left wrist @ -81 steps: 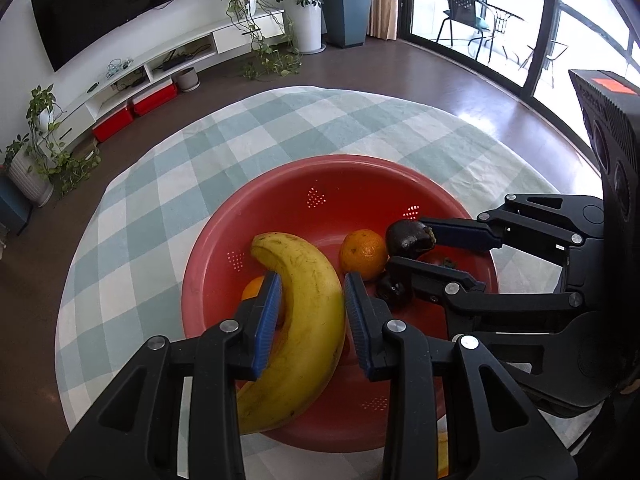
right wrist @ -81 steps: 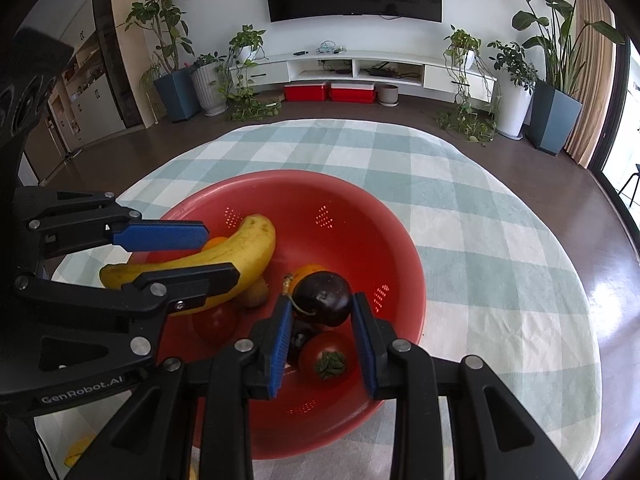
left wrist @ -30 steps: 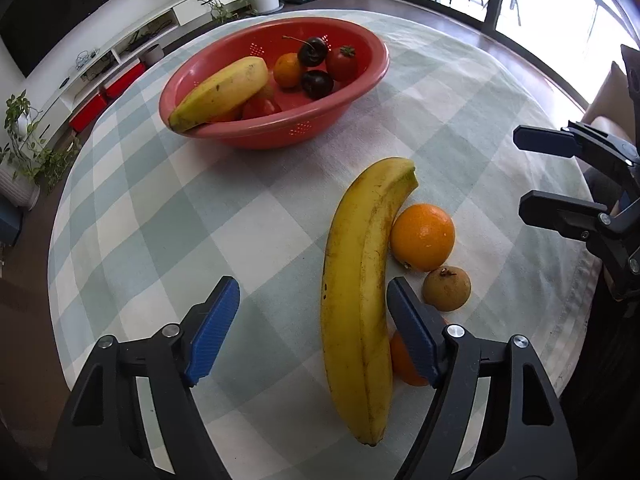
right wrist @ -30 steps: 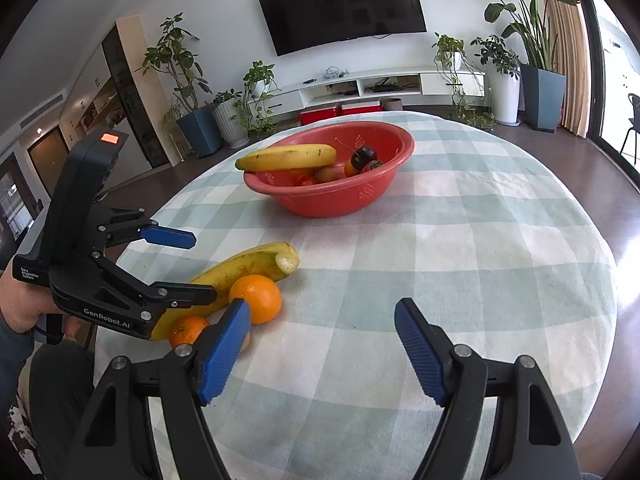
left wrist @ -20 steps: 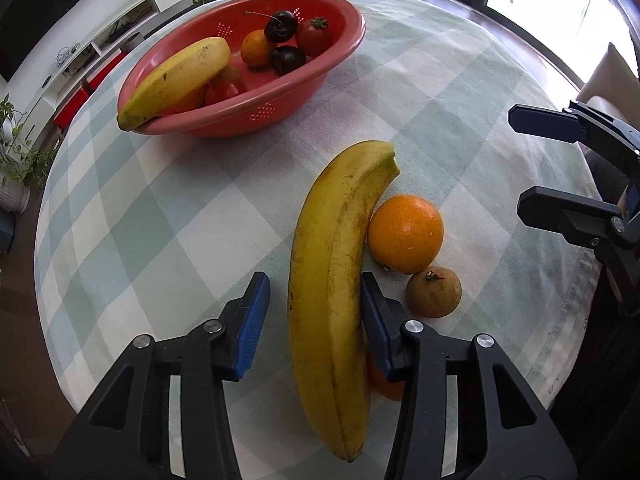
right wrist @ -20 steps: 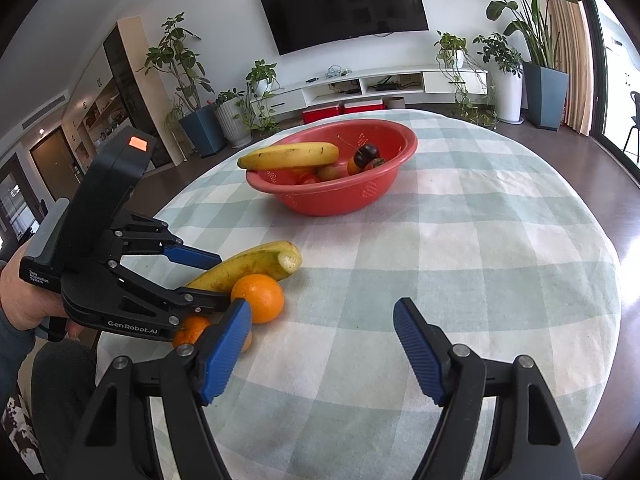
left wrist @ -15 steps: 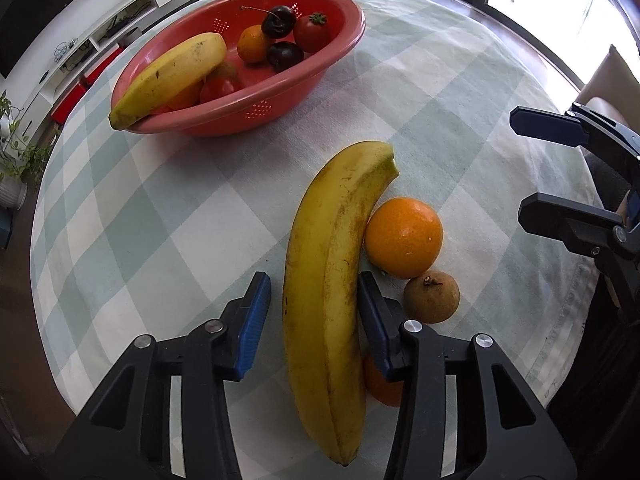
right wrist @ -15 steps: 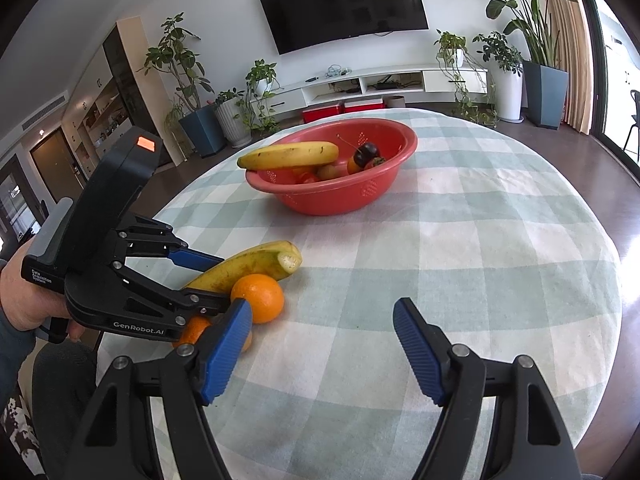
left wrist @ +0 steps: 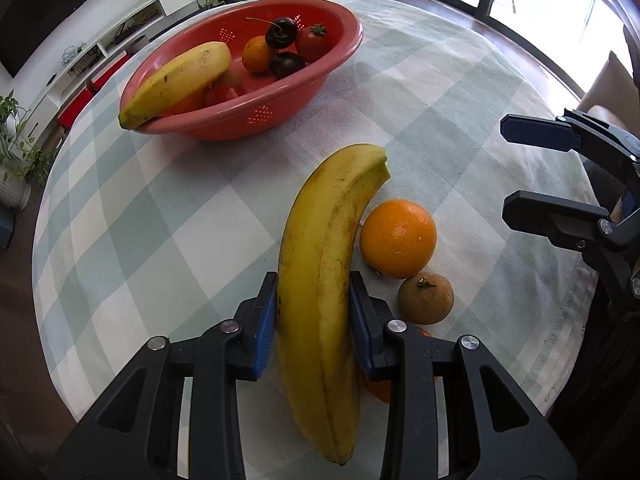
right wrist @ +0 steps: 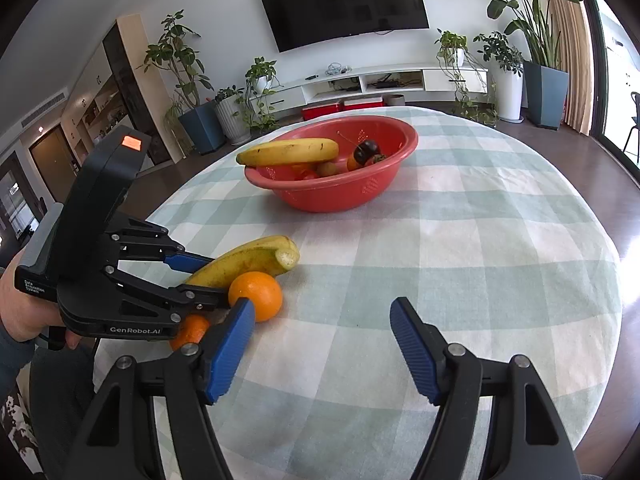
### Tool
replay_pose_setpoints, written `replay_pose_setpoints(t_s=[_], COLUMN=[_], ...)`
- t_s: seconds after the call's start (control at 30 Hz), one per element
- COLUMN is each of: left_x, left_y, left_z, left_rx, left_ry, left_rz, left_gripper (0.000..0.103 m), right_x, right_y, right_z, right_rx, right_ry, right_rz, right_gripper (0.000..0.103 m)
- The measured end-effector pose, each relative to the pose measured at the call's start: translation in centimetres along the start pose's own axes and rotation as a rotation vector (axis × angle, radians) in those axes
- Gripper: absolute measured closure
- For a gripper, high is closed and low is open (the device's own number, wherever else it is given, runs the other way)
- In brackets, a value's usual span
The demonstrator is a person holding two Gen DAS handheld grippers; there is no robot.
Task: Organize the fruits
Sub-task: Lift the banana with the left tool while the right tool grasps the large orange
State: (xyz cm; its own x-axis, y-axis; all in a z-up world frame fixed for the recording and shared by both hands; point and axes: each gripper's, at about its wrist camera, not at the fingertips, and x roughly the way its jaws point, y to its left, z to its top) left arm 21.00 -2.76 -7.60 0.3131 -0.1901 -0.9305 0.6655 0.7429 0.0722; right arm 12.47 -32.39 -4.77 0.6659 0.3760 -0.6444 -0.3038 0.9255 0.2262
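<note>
While your left gripper (left wrist: 313, 316) clamps its blue pads against both sides of the loose banana (left wrist: 328, 264), that banana lies lengthwise on the checked cloth of the worktop (left wrist: 168, 216), cut end toward the red colander bowl (left wrist: 256, 116). Just beside it on the right sit a large orange (left wrist: 398, 238) and a small brown fruit (left wrist: 425, 298); a smaller orange (right wrist: 191, 330) is half hidden under your left gripper. The bowl, well apart from these, holds a second banana (left wrist: 180, 80) resting across its rim, a tomato (left wrist: 313, 42), a cherry (left wrist: 281, 33) and other small fruit. Your right gripper (right wrist: 322, 346) hovers above bare cloth with its jaws spread wide, holding nothing.
</note>
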Motion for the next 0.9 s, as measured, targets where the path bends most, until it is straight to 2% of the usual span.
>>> replay_pose_setpoints(t_s=[0.2,0.43,0.63,0.9], left_x=[-0.9,-3.3,-6.0,-7.5], left_y=[1.7,3.9,4.9,5.0], left_z=[-1.0,-3.9,-7.1,-9.5], left_rx=[-0.075,-0.219,-0.332,-0.393], left_ry=[-0.044,-0.150,-0.251,-0.310], left_rz=[-0.025,-0.079,-0.139,-0.168], left_gripper=[0.072,0.072,0.072,0.072], right_x=[0.3,0.4,2.9,6.3], right_y=[0.3,2.4,4.8,5.5], right_z=[-0.1,0.8,1.6,2.1], right_rx=[-0.016,-0.068,-0.118,-0.113], right_ry=[0.011,0.036,0.129,0.240], right_rz=[-0.002,0.045,0.036,-0.008], right_gripper=[0.031,0.032,0.034,0.045])
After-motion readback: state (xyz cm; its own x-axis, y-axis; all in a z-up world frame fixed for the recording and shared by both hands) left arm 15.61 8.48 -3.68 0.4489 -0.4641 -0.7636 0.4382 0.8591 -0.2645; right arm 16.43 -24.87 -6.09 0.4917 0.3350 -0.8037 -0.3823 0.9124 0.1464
